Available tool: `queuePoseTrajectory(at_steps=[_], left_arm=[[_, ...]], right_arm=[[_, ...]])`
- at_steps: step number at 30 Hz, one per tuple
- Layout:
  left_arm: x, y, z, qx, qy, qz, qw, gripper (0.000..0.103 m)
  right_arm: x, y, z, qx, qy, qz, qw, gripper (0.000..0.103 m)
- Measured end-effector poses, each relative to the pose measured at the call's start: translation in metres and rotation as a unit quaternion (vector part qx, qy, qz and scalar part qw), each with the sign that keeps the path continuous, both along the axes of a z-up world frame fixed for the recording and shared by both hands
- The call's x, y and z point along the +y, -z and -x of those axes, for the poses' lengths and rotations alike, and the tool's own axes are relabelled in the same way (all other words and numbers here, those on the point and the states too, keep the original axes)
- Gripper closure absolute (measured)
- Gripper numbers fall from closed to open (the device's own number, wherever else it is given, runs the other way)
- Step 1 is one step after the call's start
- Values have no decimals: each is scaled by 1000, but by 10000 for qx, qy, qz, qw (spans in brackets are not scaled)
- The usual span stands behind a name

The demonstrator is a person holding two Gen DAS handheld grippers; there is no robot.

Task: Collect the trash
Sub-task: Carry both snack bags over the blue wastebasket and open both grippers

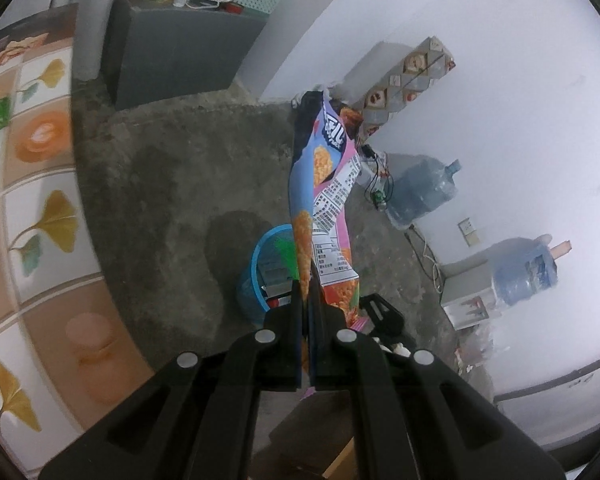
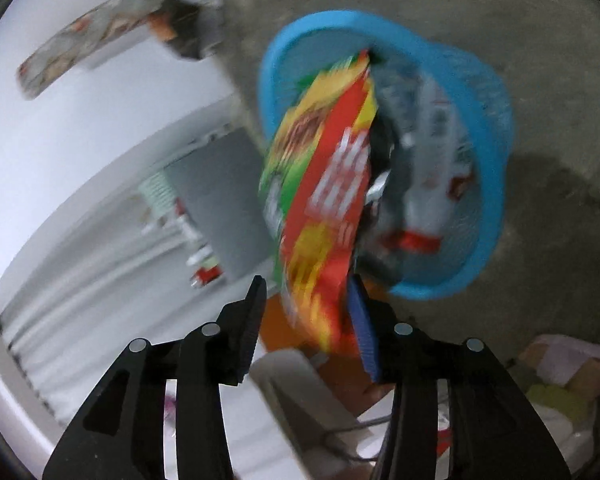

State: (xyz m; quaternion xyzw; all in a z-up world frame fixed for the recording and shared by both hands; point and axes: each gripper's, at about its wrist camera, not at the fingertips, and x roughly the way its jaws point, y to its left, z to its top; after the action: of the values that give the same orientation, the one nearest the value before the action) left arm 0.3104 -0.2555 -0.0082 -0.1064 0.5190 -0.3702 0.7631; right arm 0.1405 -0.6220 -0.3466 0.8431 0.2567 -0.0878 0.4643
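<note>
Blue mesh plastic bin fills the upper right; right gripper hangs spread apart, its red-and-yellow snack wrapper dropping binward. Left gripper clamps the purple crinkly snack bag, centre frame. Next: carry it over the rim, release.

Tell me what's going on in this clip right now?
A person with two handheld grippers is collecting trash. The left gripper is clamped on a purple snack bag, with the blue bin on the floor beyond it. The right gripper has its fingers apart, and a red snack bag sits between them over the bin's mouth, seemingly being dropped in. Other wrappers already lie inside.
</note>
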Motion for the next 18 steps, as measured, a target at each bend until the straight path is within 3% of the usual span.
queuePoseTrajectory(at_steps=[5, 11, 15, 18], left_arm=[[-32, 9, -5, 19, 238, -139, 9996, 101], [-88, 29, -11, 284, 592, -294, 9974, 101], [-141, 63, -20, 769, 617, -464, 9940, 101], [-178, 84, -20, 667, 717, -765, 9923, 101]], right_arm=[[-1, -7, 12, -2, -123, 286, 9995, 45], [-2, -26, 60, -3, -4, 563, 9984, 41], [3, -28, 78, 54, 61, 646, 9979, 41], [7, -31, 91, 69, 115, 675, 9976, 41]])
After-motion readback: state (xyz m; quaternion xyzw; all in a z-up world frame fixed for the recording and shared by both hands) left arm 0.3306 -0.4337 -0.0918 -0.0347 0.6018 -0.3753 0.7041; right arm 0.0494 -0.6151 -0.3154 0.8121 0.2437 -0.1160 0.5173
